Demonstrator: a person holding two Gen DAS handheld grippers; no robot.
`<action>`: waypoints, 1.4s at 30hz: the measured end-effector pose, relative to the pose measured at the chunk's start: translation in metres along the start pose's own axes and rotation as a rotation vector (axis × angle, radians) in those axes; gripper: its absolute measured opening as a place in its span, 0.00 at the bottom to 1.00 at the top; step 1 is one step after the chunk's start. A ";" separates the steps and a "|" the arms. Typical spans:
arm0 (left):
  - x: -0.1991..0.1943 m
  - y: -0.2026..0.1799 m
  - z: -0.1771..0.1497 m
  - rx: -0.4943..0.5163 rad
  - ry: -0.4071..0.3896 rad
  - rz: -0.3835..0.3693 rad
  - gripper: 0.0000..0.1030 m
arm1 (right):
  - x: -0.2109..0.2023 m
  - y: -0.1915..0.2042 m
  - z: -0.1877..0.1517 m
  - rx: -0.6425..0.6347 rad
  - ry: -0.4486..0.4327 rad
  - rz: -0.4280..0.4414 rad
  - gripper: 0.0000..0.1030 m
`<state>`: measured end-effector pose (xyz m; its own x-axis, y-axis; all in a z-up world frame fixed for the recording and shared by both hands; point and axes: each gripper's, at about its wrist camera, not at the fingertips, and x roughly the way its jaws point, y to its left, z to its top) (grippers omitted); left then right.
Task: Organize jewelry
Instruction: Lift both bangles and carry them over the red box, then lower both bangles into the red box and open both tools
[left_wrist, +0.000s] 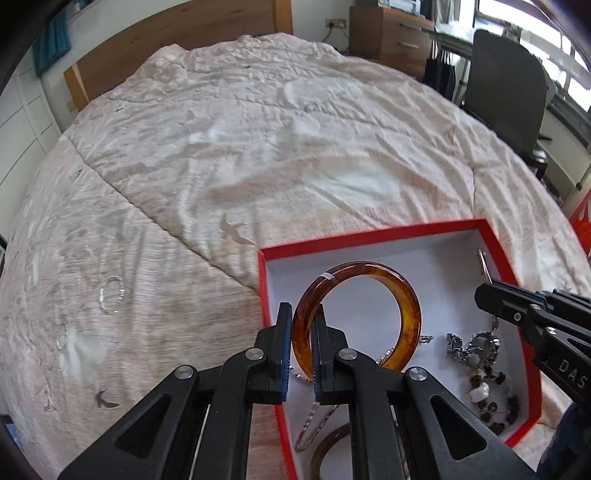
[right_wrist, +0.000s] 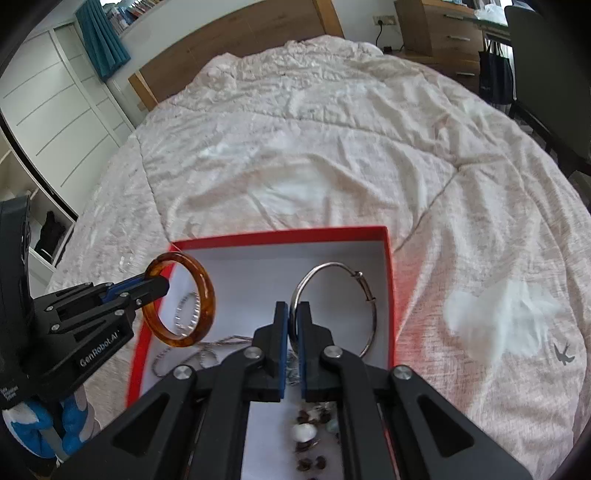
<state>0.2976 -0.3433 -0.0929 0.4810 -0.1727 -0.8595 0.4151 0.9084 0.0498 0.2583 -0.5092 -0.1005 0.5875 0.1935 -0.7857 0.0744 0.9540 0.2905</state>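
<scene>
Jewelry: the amber translucent resin bangle (left_wrist: 369, 317) stands upright, pinched in the left tongs (left_wrist: 301, 350) above the red cardboard box (left_wrist: 373, 234); right tongs (right_wrist: 293, 343) pinch a thin silver hoop bangle (right_wrist: 334, 306) over it too.

Rumpled pale bedspread (left_wrist: 258, 155) bearing red box (left_wrist: 373, 235) and clear ring (left_wrist: 112, 294).

"GenRobot.AI" on left hand-held gripper (right_wrist: 147, 291)

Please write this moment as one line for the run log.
left hand-held gripper: shut on amber bangle | right hand-held gripper: shut on silver bangle | both over red box
</scene>
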 end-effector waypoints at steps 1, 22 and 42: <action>0.005 -0.002 -0.001 0.002 0.007 0.002 0.09 | 0.002 0.000 0.000 -0.003 0.004 0.004 0.04; 0.030 -0.001 -0.007 -0.014 0.050 0.040 0.11 | 0.042 0.006 -0.006 -0.046 0.104 0.007 0.04; -0.013 -0.009 -0.003 -0.006 0.004 -0.032 0.42 | -0.022 -0.003 -0.007 -0.005 -0.002 -0.059 0.06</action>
<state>0.2853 -0.3482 -0.0835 0.4649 -0.2001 -0.8624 0.4255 0.9048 0.0195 0.2398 -0.5144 -0.0875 0.5838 0.1367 -0.8003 0.1047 0.9648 0.2412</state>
